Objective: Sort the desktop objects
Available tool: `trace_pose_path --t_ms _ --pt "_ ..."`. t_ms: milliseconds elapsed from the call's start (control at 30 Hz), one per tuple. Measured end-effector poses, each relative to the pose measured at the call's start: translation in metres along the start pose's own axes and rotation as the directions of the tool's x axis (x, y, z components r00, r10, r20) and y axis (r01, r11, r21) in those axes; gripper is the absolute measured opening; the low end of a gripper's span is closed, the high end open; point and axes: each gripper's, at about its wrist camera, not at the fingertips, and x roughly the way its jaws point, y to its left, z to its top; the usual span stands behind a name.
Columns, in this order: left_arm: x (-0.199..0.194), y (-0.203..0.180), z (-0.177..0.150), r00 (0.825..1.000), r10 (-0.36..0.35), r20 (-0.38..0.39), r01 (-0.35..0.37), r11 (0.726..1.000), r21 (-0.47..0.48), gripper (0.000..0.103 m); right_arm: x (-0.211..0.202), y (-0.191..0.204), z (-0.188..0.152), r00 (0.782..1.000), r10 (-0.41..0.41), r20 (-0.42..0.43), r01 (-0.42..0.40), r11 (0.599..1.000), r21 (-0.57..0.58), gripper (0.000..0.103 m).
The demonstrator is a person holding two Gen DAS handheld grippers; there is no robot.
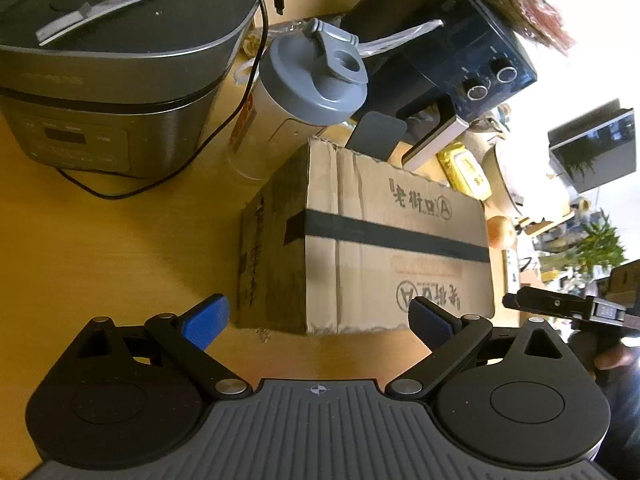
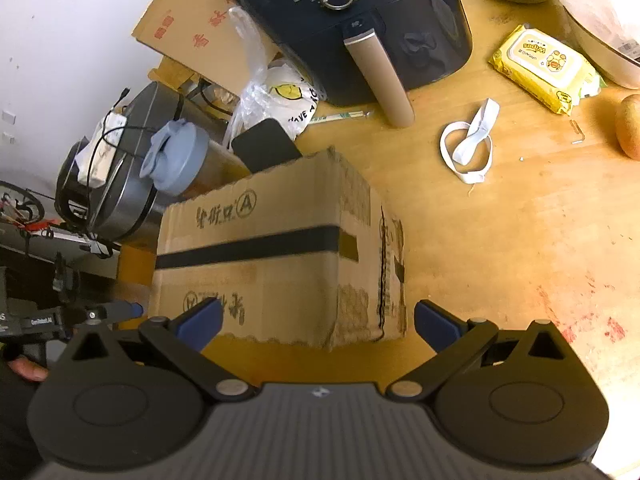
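Both claws spread wide and empty: left gripper [image 1: 318,322] low in its frame, right gripper [image 2: 318,326] low in its own, each facing the taped cardboard box [image 1: 396,248] that fills the frame centre on the wooden desk [image 1: 120,260]

Probably an opening approach, with no object yet chosen. To do it well:
- Settle on one target first; loose, graspable items lie upper right in the right wrist view: white strap loop [image 2: 470,148], yellow wipes pack [image 2: 546,68], a round brownish fruit [image 2: 630,128] at the right edge
- For the strap, come down over the bunched knot, not the flat loop; thin webbing likely to slip from pads set flat on wood
- For the wipes pack, close across the narrow side; soft pack, so gentle squeeze
- Keep the left claw clear of the shaker bottle [image 1: 304,92] standing just behind the box, tall and likely easy to tip
- Mind the black cable [image 1: 224,120] trailing off the rice cooker [image 1: 100,92] at upper left

Hard to make out:
- No bin or sorting place plainly visible; box taped shut, so perhaps not the receptacle
- Dark flat thing [image 2: 266,146] behind the box, phone or pad, not certain
- Air fryer [image 2: 360,28] cut off at the top edge
- Clear bag [image 2: 276,92] contents unreadable
- Box base hidden behind the claw bodies
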Motion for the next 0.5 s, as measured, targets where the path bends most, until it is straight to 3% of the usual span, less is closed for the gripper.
trace_pose_path --t_ms 200,500 --pt "-0.013 -0.02 -0.023 0.995 0.07 0.064 -0.074 0.995 0.063 0.099 -0.011 0.011 -0.023 0.997 -0.057 0.053 0.062 0.994 -0.09 0.103" --pt "-0.027 -0.055 -0.067 0.97 0.182 0.16 -0.208 0.965 0.161 0.099 -0.025 0.032 -0.068 0.977 -0.153 0.151 0.185 0.956 -0.229 0.103"
